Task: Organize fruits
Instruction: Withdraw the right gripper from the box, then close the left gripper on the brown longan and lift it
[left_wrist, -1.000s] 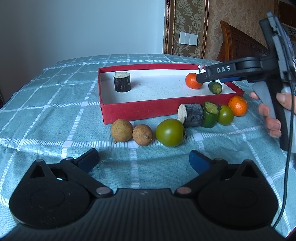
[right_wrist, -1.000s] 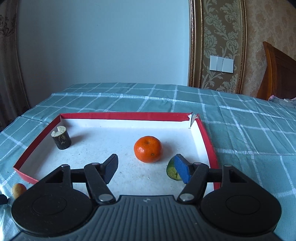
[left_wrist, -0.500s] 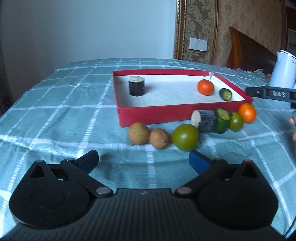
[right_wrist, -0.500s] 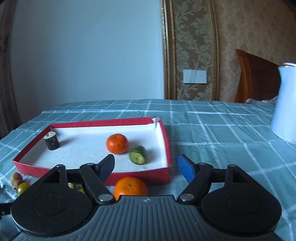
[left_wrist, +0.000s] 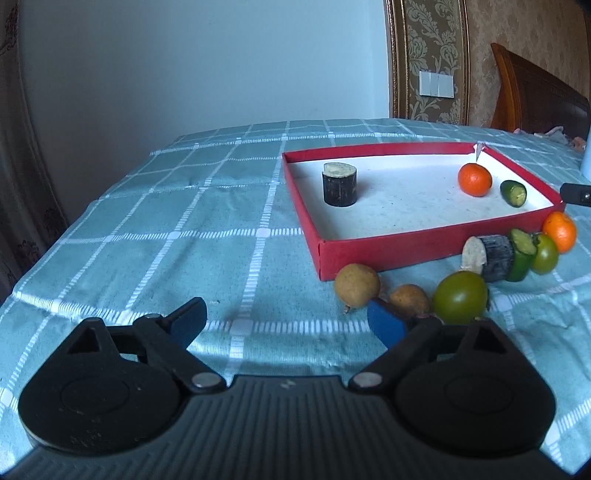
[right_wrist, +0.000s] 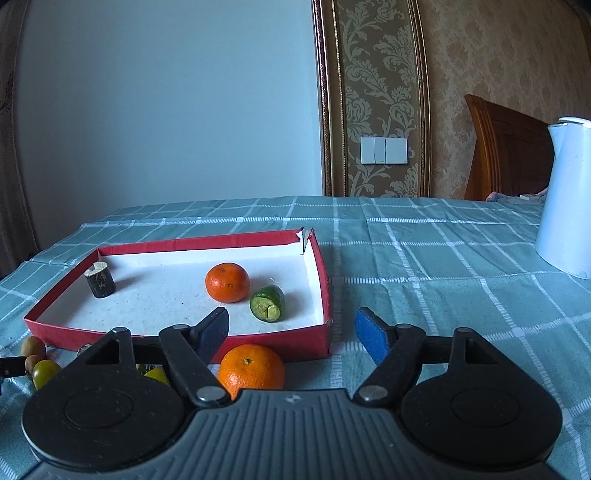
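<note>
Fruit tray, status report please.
Left tool closing, nothing between; right tool open, empty. Red tray holds three pieces; loose orange just outside. Nothing in the way.

Left gripper (left_wrist: 286, 321) closing (empty); right gripper (right_wrist: 291, 332) open.

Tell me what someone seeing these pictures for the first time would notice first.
Probably the red box on the checked teal tablecloth, with a bright orange tangerine, a cut green piece and a dark stump-like chunk on its white floor. Next, the row of fruit outside its near wall: two brown ones, a green tomato-like one and another tangerine. A white kettle stands far right.
</note>
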